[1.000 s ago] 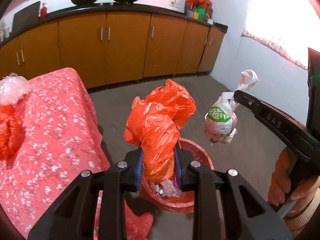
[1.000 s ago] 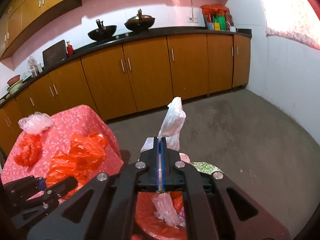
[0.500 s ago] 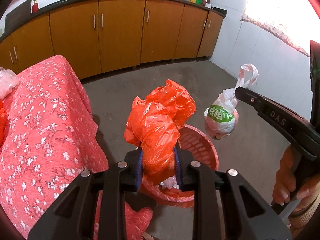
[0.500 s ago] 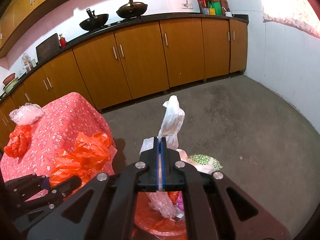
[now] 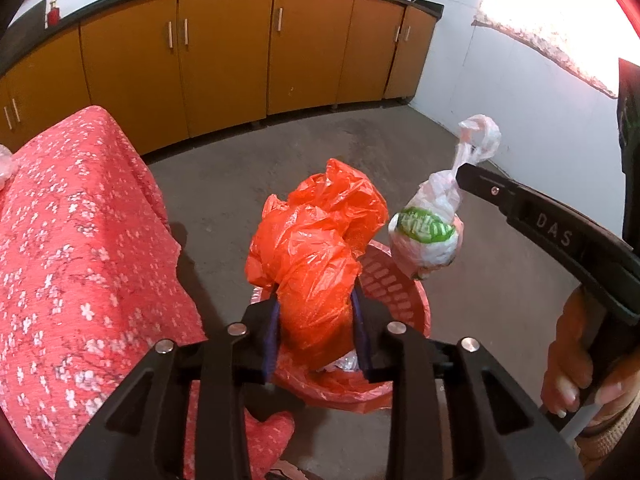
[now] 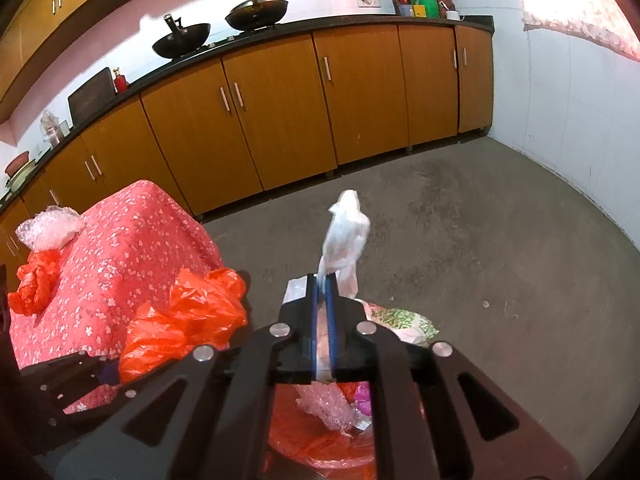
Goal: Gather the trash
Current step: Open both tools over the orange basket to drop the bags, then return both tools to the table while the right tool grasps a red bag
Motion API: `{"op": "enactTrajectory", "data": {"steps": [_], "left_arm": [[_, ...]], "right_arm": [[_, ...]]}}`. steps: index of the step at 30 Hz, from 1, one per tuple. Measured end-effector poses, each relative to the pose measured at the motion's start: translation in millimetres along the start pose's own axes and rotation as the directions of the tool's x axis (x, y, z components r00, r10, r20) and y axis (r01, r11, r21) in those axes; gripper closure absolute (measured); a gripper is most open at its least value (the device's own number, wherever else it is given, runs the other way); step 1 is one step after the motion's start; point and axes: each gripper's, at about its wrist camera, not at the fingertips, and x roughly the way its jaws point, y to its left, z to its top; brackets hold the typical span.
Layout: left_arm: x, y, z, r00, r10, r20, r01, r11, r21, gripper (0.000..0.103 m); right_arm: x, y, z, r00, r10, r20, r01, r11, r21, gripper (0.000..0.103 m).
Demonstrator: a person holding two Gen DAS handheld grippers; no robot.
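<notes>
Your red basket (image 5: 400, 292) stands on the floor beside the table (image 5: 80, 240), with plastic scraps inside. Your left gripper (image 5: 316, 320) pinches the orange bag (image 5: 316, 256) above it, jaws just easing apart. Your right gripper (image 6: 324, 292), marked "DAS", pinches the white bag (image 5: 428, 236), green unreadable print, its jaws just loosening.

Left gripper (image 5: 316, 332) angled steeply downward, jaws parted a moderate way and just eased wider, blue pads (image 5: 270, 336) pressed on either side of crumpled orange plastic. Right gripper (image 6: 322, 312) tilted downward beside it, jaws nearly together and just loosened a touch, a thin twist of white plastic pinched in the narrow gap. Seen from the left wrist, right hand (image 5: 576, 356) wrapped around the black handle, fingers curled underneath, a beige cuff at the wrist.
</notes>
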Motion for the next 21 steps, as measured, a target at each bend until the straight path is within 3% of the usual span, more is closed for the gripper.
{"op": "enactTrajectory", "data": {"steps": [4,12,21], "left_arm": [[5.5,-5.0,1.5,1.0,-0.007,-0.005,0.007,1.0,0.01,0.061],[0.9,0.7,0.2,1.0,0.002,0.003,-0.002,1.0,-0.001,0.058],[-46.1,50.4,-5.1,0.996,0.037,0.076,-0.028,0.994,-0.109,0.058]], "right_arm": [[-1.5,-3.5,1.2,1.0,0.003,0.007,-0.003,1.0,0.009,0.078],[-2.7,-8.3,-2.0,1.0,-0.013,0.0,0.013,1.0,0.024,0.078],[-9.1,25.1,8.8,1.0,0.015,0.018,-0.015,1.0,-0.01,0.07]]}}
